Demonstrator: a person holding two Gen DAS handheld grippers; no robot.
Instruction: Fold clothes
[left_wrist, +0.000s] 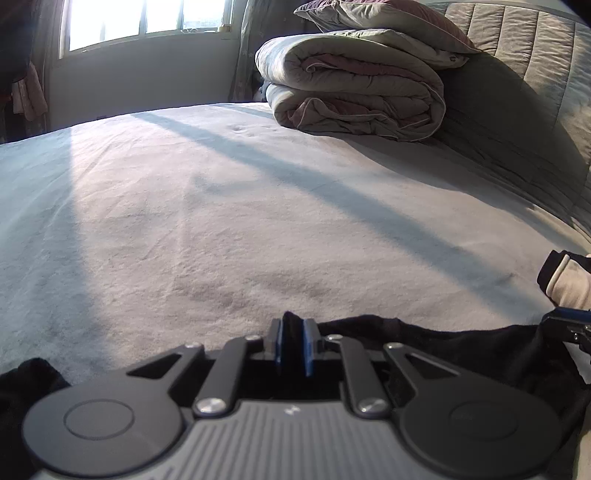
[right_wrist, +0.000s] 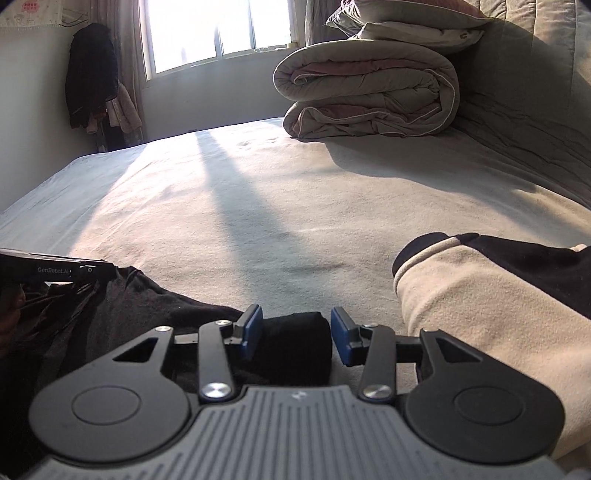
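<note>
Left gripper (left_wrist: 292, 341) pinched shut on black garment (left_wrist: 461, 350); its edge runs rightward to half-open right gripper (right_wrist: 295, 334), cloth between, ungripped.

A dark garment (left_wrist: 461, 347) lies along the near edge of the bed (left_wrist: 221, 206), stretched between the left gripper (left_wrist: 293, 339) and the right gripper (right_wrist: 295, 332). Right of it, on the bed, lies a two-tone garment (right_wrist: 480, 295). At the far right of the bed a folded quilt (left_wrist: 354, 96) rests against the headboard (left_wrist: 517, 55), with a pillow (left_wrist: 388, 26) on top. Behind the bed stands a window (right_wrist: 218, 29), and clothes (right_wrist: 92, 74) hang left of it
</note>
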